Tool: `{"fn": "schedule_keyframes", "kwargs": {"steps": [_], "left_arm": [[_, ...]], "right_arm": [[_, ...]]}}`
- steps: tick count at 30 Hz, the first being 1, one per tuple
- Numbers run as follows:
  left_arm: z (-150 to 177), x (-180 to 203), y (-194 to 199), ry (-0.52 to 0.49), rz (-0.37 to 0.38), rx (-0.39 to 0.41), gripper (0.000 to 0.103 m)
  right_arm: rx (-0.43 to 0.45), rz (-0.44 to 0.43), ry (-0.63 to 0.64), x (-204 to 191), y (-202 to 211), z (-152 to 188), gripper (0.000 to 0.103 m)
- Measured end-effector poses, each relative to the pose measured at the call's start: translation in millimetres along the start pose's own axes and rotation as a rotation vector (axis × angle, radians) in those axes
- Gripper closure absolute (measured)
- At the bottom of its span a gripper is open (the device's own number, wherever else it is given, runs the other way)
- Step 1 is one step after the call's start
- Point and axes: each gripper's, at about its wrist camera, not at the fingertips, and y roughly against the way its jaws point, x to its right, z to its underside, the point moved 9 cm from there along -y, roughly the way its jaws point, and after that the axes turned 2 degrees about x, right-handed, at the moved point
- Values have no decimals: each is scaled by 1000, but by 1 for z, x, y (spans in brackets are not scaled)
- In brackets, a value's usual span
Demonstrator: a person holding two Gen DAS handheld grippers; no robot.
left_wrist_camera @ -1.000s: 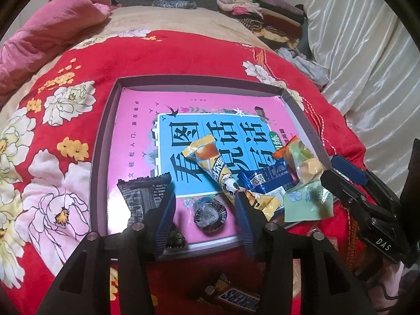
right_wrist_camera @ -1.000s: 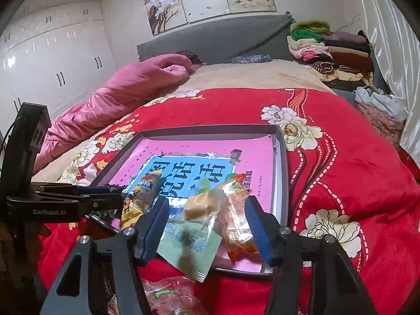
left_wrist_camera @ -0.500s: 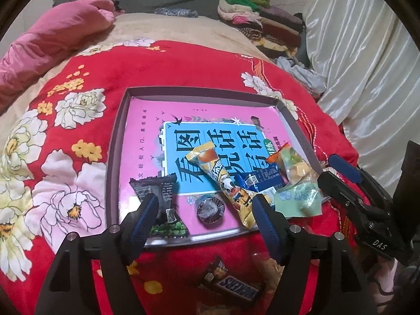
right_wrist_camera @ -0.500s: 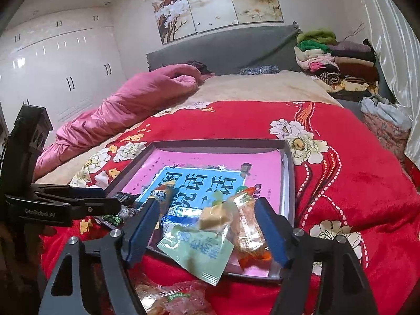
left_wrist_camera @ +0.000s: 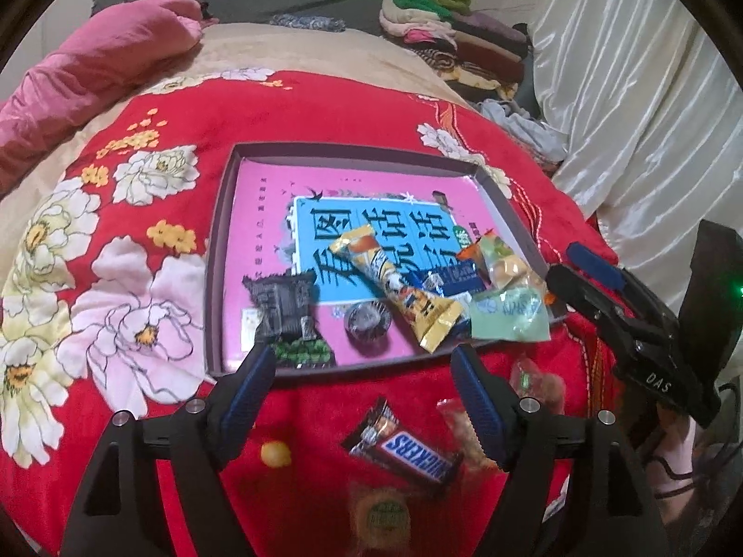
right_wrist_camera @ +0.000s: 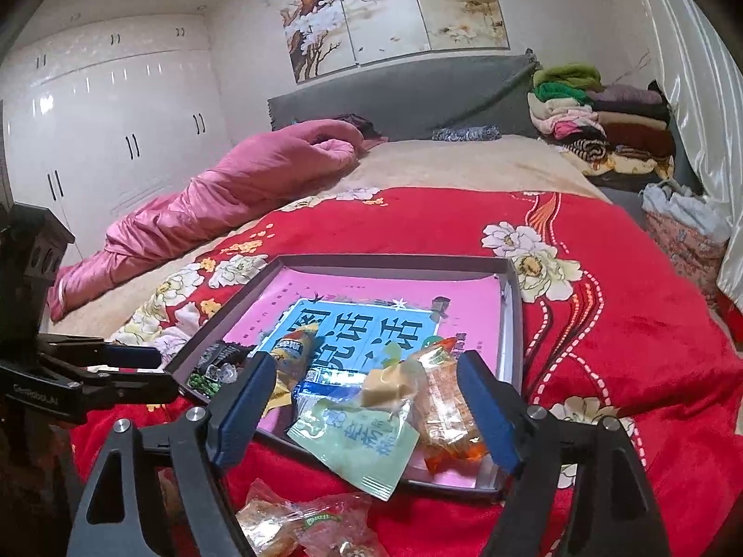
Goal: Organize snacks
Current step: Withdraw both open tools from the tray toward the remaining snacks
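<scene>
Crinkly foil and plastic snack packets lie in the near end of a shallow grey cardboard tray (left_wrist_camera: 218,250) on a plush red flowered blanket (left_wrist_camera: 139,278): a long yellow wrapper (left_wrist_camera: 394,288), a dark packet (left_wrist_camera: 283,306), a pale green sachet (right_wrist_camera: 357,441). A glossy Snickers bar (left_wrist_camera: 404,450) lies on the blanket outside it. The left tool (left_wrist_camera: 362,399) and right tool (right_wrist_camera: 367,408) have just been opening; both stand released, gripping nothing.

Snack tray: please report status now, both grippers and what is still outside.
Left gripper and right gripper open, jaws just widened, nothing held. Several snacks in tray; green packet overhangs near rim. Snickers bar still outside on red blanket.
</scene>
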Motion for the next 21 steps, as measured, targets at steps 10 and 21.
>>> {"fn": "schedule_keyframes", "kwargs": {"steps": [10, 21], "left_arm": [[12, -1, 9, 2, 1, -12, 23], [19, 6, 17, -9, 0, -10, 23]], "right_arm": [[-9, -8, 18, -6, 10, 6, 17], [2, -12, 8, -10, 25, 10, 12]]}}
